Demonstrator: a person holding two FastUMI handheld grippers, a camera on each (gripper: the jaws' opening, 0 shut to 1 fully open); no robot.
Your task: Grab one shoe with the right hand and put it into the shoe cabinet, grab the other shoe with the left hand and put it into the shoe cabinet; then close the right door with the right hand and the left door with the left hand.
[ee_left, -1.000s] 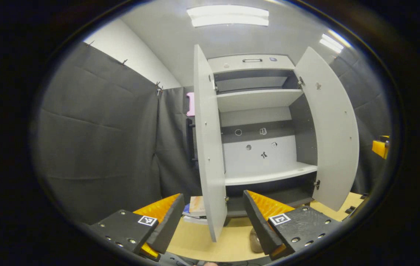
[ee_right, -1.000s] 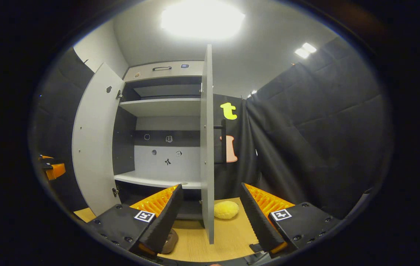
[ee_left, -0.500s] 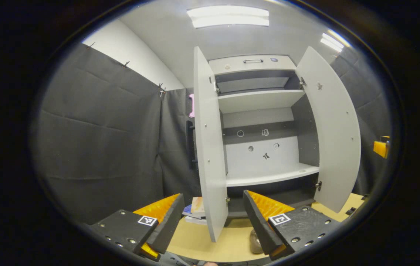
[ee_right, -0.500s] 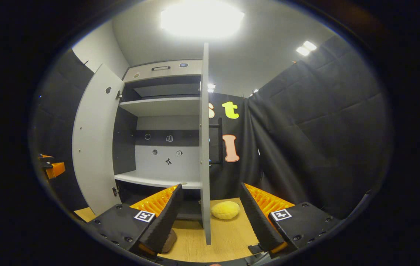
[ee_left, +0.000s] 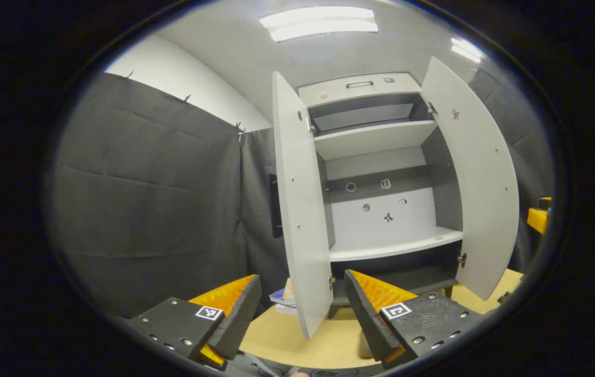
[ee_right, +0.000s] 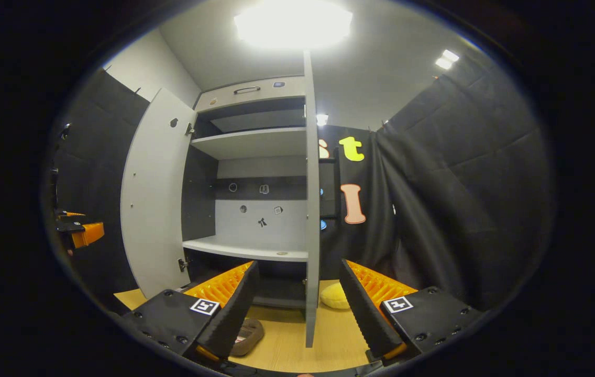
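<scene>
While the left gripper (ee_left: 297, 314) is held low and level over the desk (ee_left: 297, 343), facing the shoe cabinet (ee_left: 376, 173), its two fingers (ee_left: 234, 314) are spread wide with nothing between them. In the left gripper view, both cabinet doors stand open: the left door (ee_left: 302, 209) is seen nearly edge-on, just beyond the gap between the fingers, and the right door (ee_left: 481, 178) swings out on the far side. The shelves (ee_left: 381, 139) inside carry no shoes. A small part of one shoe (ee_left: 364, 345) shows on the desk, mostly hidden behind the right-hand finger. A stack of books (ee_left: 283, 299) lies on the desk behind the left door. The right gripper (ee_left: 538, 217) shows at the far edge, beyond the right door.

In the right gripper view, the right gripper (ee_right: 297, 311) is likewise held low and level, pointing at the cabinet, with its fingers (ee_right: 365, 309) spread apart and empty. The right door (ee_right: 311, 209) appears edge-on between the fingers. A brown shoe (ee_right: 248, 335) lies on the desk beside the left-hand finger, outside the cabinet. A yellow soft object (ee_right: 333, 296) rests on the desk behind the door. The left gripper (ee_right: 80, 233) shows at the left edge, past the left door (ee_right: 156, 199).
</scene>
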